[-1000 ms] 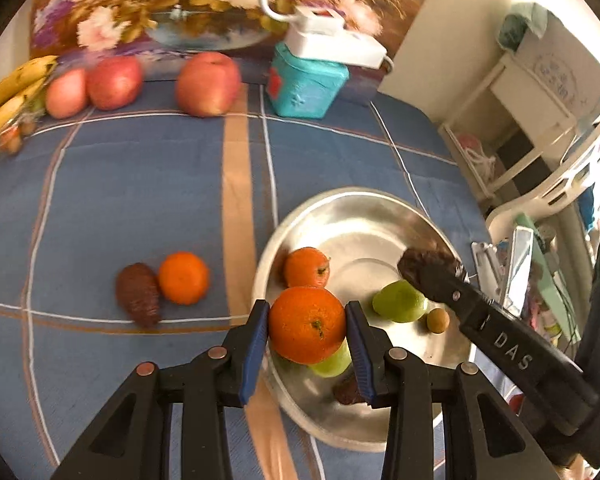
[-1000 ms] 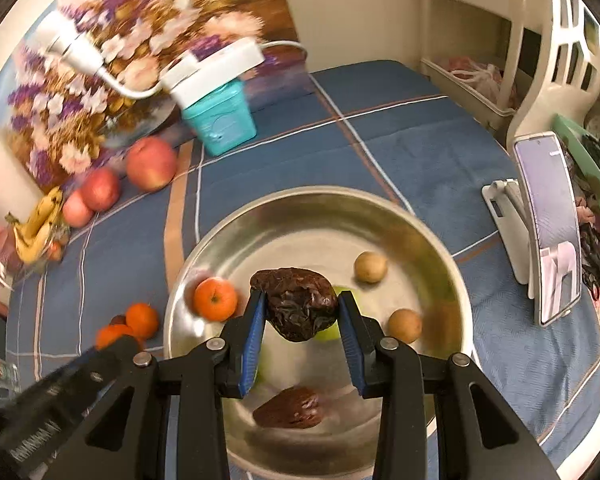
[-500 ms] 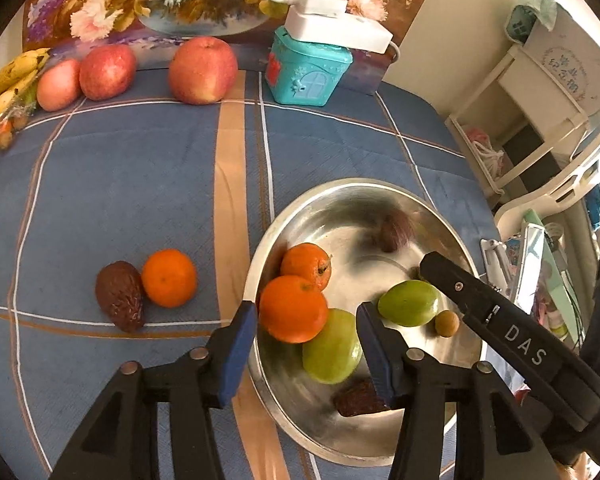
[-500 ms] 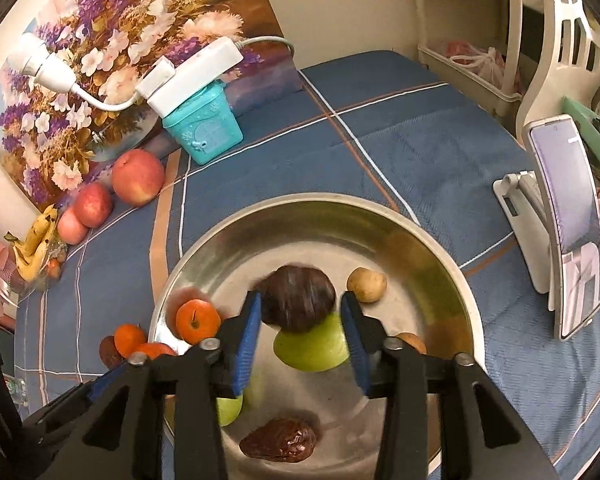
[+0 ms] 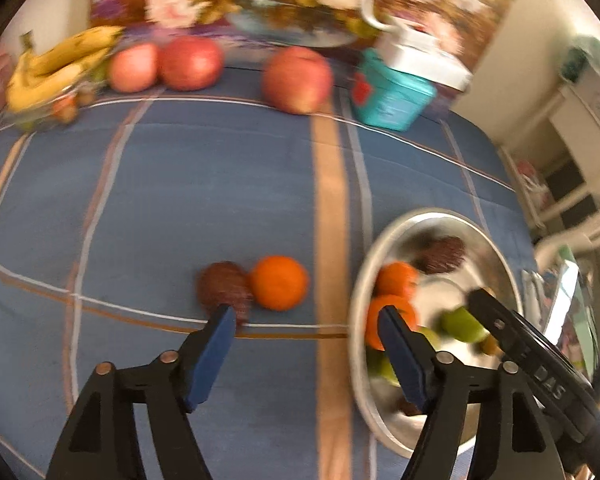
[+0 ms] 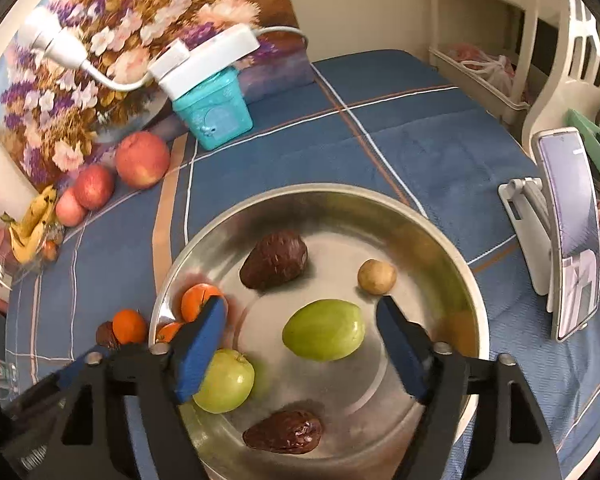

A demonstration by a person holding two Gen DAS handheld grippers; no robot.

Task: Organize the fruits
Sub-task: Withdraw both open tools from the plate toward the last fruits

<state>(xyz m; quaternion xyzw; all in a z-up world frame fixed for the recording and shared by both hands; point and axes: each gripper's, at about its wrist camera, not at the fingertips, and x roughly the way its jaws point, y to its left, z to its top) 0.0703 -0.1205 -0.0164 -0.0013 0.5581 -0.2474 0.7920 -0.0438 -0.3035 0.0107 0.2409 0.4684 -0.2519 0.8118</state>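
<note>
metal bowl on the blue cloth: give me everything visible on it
The metal bowl is round, wide and shallow, with a shiny silver surface and a rolled rim. It sits upright on the blue checked cloth. Inside lie two green fruits, two dark brown wrinkled fruits, one small tan fruit and two oranges against its left wall. Another orange and a brown fruit lie just outside it on the cloth. The right gripper hangs over it, jaws opening, gripping nothing.

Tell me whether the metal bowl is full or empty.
Partly full: the metal bowl holds several fruits, with bare metal between them.
</note>
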